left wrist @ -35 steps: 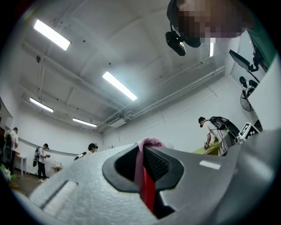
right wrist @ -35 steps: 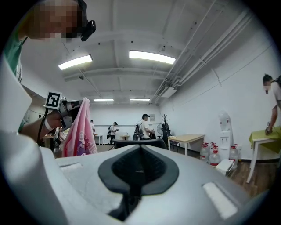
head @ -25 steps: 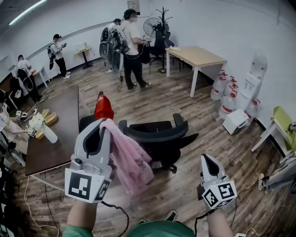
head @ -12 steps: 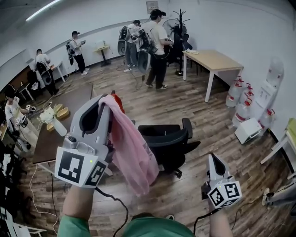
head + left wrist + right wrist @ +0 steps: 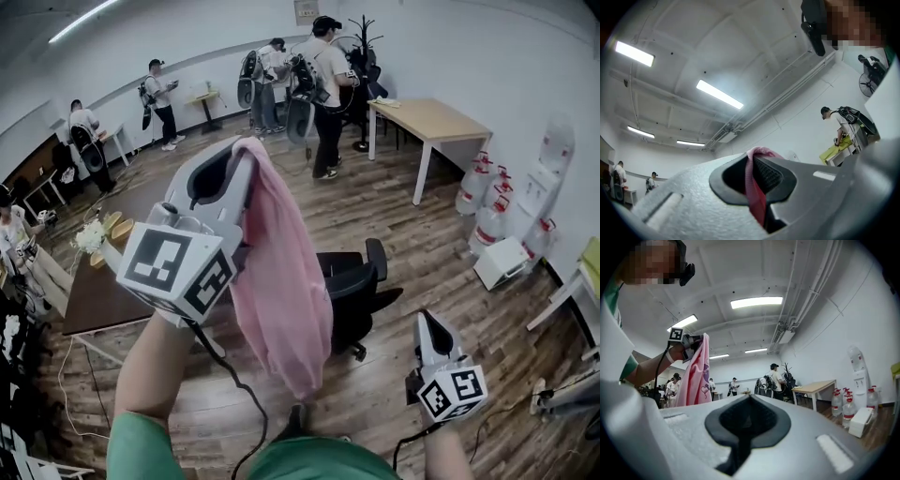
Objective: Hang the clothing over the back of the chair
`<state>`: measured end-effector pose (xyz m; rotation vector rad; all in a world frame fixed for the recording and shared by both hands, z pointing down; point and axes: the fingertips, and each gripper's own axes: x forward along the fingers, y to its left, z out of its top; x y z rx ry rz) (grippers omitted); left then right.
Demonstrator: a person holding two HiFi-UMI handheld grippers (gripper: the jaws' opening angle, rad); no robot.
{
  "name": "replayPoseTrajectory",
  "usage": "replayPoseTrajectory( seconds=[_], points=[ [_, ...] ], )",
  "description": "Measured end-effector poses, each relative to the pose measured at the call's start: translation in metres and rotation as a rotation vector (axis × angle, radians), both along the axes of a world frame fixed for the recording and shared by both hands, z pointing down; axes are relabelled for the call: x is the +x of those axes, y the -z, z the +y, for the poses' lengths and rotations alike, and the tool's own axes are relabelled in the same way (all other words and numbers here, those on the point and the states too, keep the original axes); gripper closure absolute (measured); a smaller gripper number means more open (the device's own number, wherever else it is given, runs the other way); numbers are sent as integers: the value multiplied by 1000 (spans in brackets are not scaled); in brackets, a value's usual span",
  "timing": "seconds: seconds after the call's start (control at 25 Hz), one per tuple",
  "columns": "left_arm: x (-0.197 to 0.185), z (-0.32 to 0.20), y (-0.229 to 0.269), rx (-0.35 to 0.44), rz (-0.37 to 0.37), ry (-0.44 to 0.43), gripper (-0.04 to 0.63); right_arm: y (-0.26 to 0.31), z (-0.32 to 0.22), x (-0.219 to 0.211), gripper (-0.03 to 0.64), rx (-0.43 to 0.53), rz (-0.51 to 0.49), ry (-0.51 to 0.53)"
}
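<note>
White walls (image 5: 487, 56), wood floor (image 5: 394, 225), strip lights (image 5: 756, 302) lit overhead. A pale table (image 5: 427, 114) by the right wall, water bottles (image 5: 489, 223) near it, a dark table (image 5: 94, 300) left

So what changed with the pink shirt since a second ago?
The left gripper lifted the pink clothing higher and farther out, so it now dangles near the black chair. Its jaws stayed shut on it throughout. The right gripper stayed low, jaws together and empty, and the chair is still bare.
</note>
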<state>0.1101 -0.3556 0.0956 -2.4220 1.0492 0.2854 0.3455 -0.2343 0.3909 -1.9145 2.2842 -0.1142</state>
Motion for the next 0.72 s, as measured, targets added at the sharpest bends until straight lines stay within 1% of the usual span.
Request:
replayPoseTrajectory(
  seconds=[0.12,0.24,0.32,0.36,0.48,0.56,0.72],
  points=[
    [2,-34,-1,2,-12,-9,574,0,-5,4,615,-7,16,-41],
    [-1,-73,11,0,-8,-20,574,-1,-13,4,615,-16,25,-90],
    [1,-96,19,-7,-5,-43,574,3,-19,1,615,-15,32,-120],
    [5,-107,19,-15,-18,-58,574,5,-22,-2,615,-12,36,-134],
    [17,-142,-3,-52,-103,-78,574,11,-29,-11,615,-6,49,-166],
    [21,-170,-27,-90,-149,-76,574,12,-34,-13,615,-7,51,-190],
    [23,-230,-89,-194,-239,-69,574,3,-47,-11,615,-27,35,-249]
  ],
)
